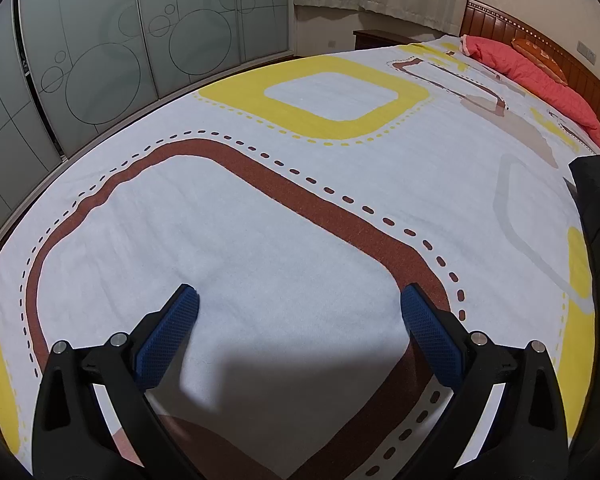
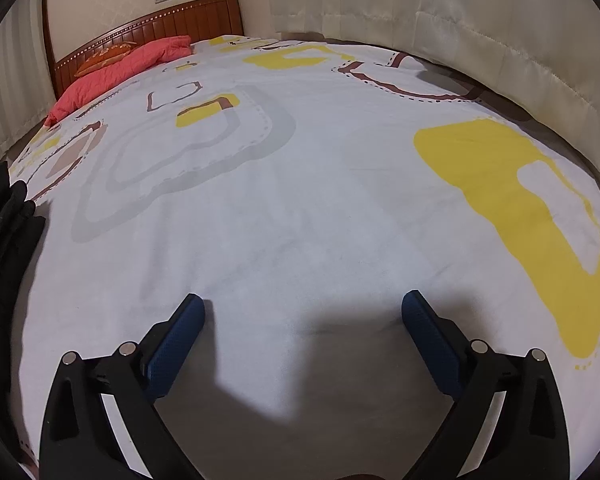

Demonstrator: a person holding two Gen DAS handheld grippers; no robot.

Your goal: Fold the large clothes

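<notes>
A dark garment lies on the bed between the two views: in the left wrist view it (image 1: 598,216) shows at the right edge, in the right wrist view it (image 2: 4,240) runs down the left edge. My left gripper (image 1: 300,294) hangs open over the white bedspread, nothing between its blue pads (image 1: 168,340), with the garment well off to its right. My right gripper (image 2: 303,300) is also open and empty above the bedspread, and the garment sits far to its left. Only part of the garment shows in either view.
The bed is covered by a white bedspread (image 1: 260,220) with yellow, brown and grey shapes. A pink quilt (image 2: 116,72) and an orange pillow (image 1: 538,56) lie by the wooden headboard (image 2: 172,20). Frosted wardrobe doors (image 1: 100,60) stand beyond one bed edge, curtains (image 2: 480,40) beyond the other.
</notes>
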